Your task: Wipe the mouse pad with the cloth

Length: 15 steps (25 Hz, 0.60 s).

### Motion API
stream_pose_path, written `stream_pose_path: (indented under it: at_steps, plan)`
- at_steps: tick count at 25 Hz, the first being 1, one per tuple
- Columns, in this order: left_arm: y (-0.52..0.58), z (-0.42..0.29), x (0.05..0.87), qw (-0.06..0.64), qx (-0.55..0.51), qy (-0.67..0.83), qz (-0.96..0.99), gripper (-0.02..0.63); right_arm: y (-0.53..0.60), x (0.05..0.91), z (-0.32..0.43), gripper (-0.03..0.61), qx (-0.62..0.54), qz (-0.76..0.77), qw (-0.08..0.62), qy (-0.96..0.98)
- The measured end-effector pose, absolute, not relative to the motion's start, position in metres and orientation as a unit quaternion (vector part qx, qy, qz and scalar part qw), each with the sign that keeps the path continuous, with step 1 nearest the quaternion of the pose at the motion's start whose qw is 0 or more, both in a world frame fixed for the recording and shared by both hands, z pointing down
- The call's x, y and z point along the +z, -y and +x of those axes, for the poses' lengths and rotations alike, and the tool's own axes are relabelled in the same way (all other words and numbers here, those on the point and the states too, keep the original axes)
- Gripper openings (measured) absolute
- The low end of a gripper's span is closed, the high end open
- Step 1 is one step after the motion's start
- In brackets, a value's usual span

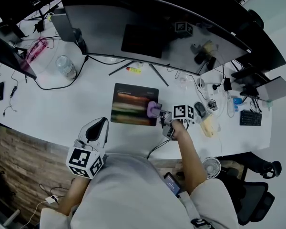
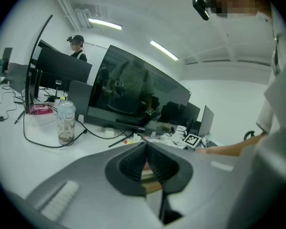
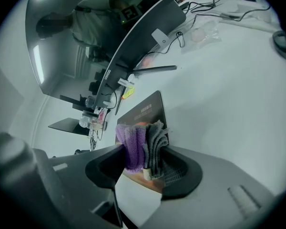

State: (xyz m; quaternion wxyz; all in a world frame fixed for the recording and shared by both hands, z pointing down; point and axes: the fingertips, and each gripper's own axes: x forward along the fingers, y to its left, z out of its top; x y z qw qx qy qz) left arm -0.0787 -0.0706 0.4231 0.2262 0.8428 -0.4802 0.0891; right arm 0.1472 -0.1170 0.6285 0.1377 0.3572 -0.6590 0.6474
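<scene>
Head view, seen steeply from above. A white surface (image 1: 90, 97) carries a dark rectangular mouse pad (image 1: 131, 104), which lies flat in front of the stand of a wide curved monitor (image 1: 148, 32). A clear bottle (image 1: 66, 67) stands upright to the left of the monitor stand, well apart from the pad, with a black cable curving round it.

The right hand-held gripper (image 1: 159, 112) reaches in from the pad's right side, its marker cube just beyond the pad's right edge. Its jaws are clamped on a folded cloth (image 1: 153, 109), purple on one side and grey on the other. The cloth sits over the right edge of the mouse pad, about halfway along that edge. Whether it presses on the pad cannot be told.

Right gripper view. The cloth (image 3: 139, 144) fills the gap between the two jaws of the right hand-held gripper (image 3: 143, 162), purple layer to the left, grey layers to the right. The mouse pad (image 3: 145, 109) extends beyond it toward the monitor base.

The left hand-held gripper (image 1: 103, 122) is held over the near edge of the surface, left of the pad and apart from it.

Left gripper view. The jaws of the left hand-held gripper (image 2: 145, 146) meet at their tips, with nothing between them. The bottle (image 2: 66, 123) stands upright at the left.
</scene>
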Motion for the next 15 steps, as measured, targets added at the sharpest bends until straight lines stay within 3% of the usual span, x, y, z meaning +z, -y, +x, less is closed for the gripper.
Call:
stream_pose_path:
  at_steps: [15]
  plan:
    - [0.068,-0.085,0.422,0.224,0.084,0.486,0.841,0.0,0.109,0.628,0.171,0.215,0.642,0.38,0.145,0.65]
